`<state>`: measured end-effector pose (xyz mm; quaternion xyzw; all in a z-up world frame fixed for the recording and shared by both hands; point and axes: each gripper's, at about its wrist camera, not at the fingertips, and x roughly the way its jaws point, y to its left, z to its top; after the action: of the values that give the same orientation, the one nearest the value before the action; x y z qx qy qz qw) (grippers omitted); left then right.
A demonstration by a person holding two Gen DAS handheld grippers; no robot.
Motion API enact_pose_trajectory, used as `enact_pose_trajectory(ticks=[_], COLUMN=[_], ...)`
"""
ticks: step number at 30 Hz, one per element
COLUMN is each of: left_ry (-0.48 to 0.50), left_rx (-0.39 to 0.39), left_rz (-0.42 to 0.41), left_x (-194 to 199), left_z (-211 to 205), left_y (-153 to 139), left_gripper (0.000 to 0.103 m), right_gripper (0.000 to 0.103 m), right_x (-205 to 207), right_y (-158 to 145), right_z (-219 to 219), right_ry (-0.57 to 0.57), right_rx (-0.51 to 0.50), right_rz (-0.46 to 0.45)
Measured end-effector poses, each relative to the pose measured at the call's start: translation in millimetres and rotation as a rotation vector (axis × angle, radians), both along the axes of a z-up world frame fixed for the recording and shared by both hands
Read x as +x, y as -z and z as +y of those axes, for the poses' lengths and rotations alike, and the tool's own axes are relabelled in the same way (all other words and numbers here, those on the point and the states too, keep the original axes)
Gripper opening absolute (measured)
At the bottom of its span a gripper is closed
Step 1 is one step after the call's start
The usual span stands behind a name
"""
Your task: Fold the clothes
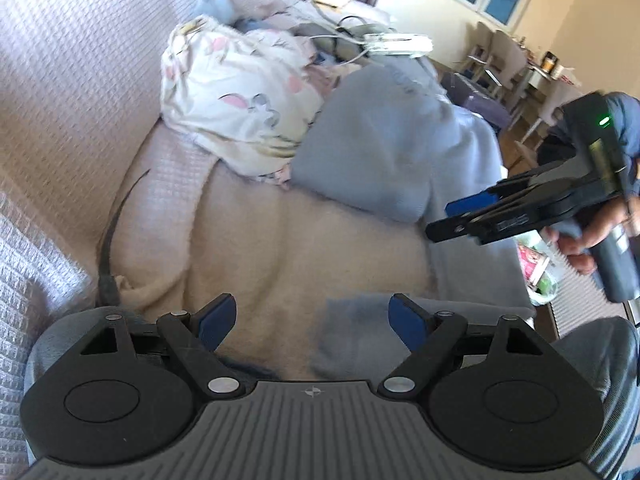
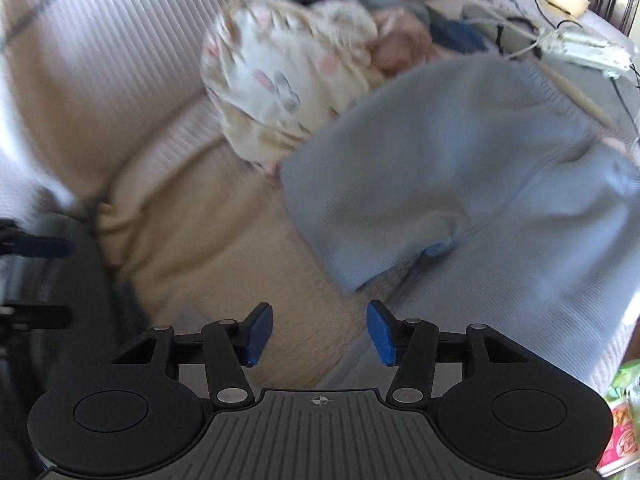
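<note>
Light-blue garment [image 2: 460, 184] lies crumpled on the sofa [image 1: 280, 248], ahead & right of both tools, long axis running away to upper right. Right tool [image 2: 320, 334] is nearer, jaws wide, empty. Left tool [image 1: 311, 322] also wide, empty, over bare cushion. Printed garment [image 1: 232, 100] sits behind.

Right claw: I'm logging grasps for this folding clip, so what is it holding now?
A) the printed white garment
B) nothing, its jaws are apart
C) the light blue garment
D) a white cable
B: the right claw is open above the beige cover, with the light blue garment ahead of it, ungripped.
</note>
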<state>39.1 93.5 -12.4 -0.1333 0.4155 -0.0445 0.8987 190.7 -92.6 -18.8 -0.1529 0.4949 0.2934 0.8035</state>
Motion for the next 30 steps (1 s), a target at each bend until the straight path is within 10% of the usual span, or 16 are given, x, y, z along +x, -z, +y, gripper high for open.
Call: enact_pose_trajectory(ticks=[4,10,18,30], left_ry=[-0.014,0.005,0.066,0.153], left_rx=[0.005,0.029,0.068,0.146], left_rz=[0.026,0.032,-0.025,-0.142], left_x=[7.8,20.6,54.3,95.0], left_z=[7.5,6.9,-11.1,-27.9], left_y=[7.1,12.1,5.5,-4.4], left_gripper=[0.082,0.082,0.082,0.082], right_gripper=[0.051,0.013,0.011,0.01], right_x=[21.4,28.0,65.3,148.5], right_y=[26.5,20.4,-50.4,-4.2], right_z=[7.0,8.1,-61.4,-114.4], right_ry=[0.085,0.098,0.344,0.75], right_rx=[0.026,0.042,0.44,0.487], right_rz=[0.012,0.008,-0.036,-0.031])
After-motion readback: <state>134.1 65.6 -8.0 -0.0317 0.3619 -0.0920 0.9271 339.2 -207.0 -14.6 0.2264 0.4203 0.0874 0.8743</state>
